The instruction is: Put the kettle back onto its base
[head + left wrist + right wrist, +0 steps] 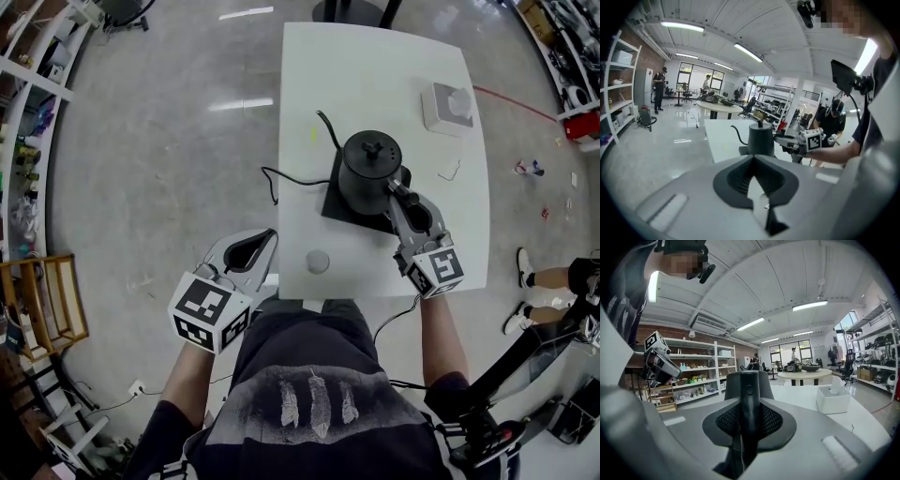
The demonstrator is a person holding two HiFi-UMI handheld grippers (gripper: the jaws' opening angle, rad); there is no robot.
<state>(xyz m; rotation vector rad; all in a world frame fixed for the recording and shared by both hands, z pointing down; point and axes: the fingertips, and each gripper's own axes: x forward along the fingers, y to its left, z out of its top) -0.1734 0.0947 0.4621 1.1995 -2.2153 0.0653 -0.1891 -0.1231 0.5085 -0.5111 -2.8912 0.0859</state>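
Right gripper [395, 191] was clenched on the handle [749, 399] of the kettle [368, 169], which stood over the base [334, 202] on the tabletop [375, 75]. Left gripper [270, 236], at 8 o'clock of the kettle, was closed and empty

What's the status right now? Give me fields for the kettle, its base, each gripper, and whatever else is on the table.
kettle: black, upright, over its base; whether fully seated cannot be told
base: black square on the white table
right gripper: shut on the kettle's handle
left gripper: off the table's near edge, jaws together, empty
other: white box; small round disc
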